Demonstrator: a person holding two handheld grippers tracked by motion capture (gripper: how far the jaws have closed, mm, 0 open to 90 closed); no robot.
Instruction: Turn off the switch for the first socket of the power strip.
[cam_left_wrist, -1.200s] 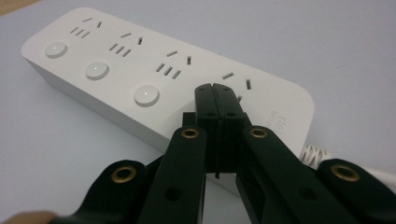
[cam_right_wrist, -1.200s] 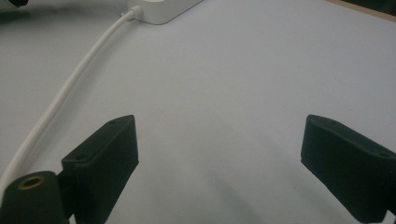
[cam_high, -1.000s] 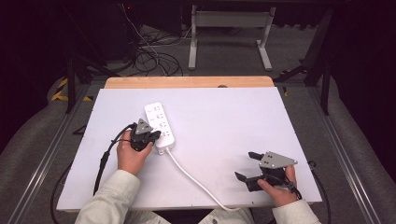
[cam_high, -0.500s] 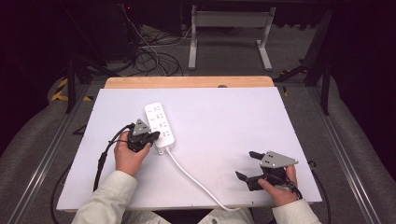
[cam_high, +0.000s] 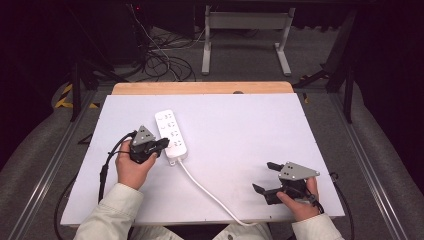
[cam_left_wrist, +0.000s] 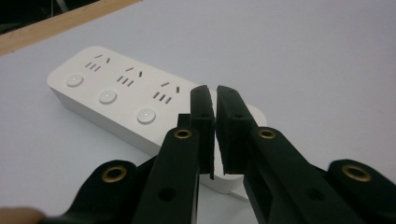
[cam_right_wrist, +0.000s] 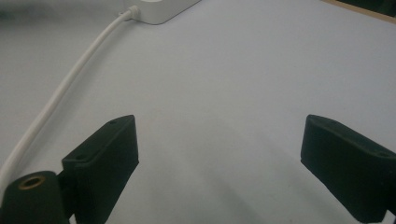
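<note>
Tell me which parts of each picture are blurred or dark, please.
High view: floor behind the table is dark. Left gripper view: power strip sharp, the shut left hand-held gripper slightly soft. Right gripper view: open right hand-held gripper soft, top-left corner by the cord blurred.

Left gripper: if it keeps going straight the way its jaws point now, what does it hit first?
Most likely the power strip. The left gripper, jaws nearly shut, points at the strip's near, cord end and overlaps it in its own view. Whether it is touching yet is unclear; depth is hard to judge.
</note>
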